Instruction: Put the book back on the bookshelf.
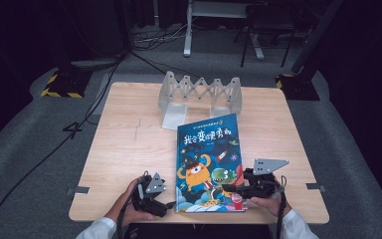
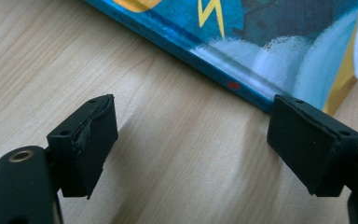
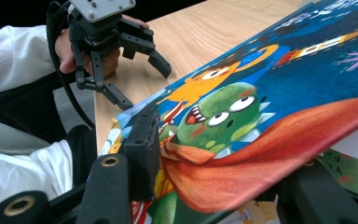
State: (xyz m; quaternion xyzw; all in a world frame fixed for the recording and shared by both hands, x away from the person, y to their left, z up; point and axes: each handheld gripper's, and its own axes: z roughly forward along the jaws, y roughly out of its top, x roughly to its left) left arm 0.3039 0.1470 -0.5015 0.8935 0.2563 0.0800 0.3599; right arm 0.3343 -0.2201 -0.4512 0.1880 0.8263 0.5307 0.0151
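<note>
A picture book (image 1: 209,159) with a blue cover and cartoon monsters lies on the wooden table (image 1: 129,149), near its front edge. My right gripper (image 1: 230,189) comes in from the book's lower right and is shut on the front cover (image 3: 270,93). One pad (image 3: 142,140) lies on top of the cover and the other jaw is under it. The cover's corner is raised, and a printed page (image 3: 354,172) shows below it. My left gripper (image 1: 168,204) stands open just left of the book's spine (image 2: 223,60), with bare wood between its pads (image 2: 91,135). That open left gripper (image 3: 147,88) also appears in the right gripper view.
A grey folding book rack (image 1: 199,92) stands at the back of the table, with a pale flat base plate (image 1: 174,115) in front of it. Bare wood lies left of the book. Cables (image 1: 79,124) and stand feet are on the floor beyond the table.
</note>
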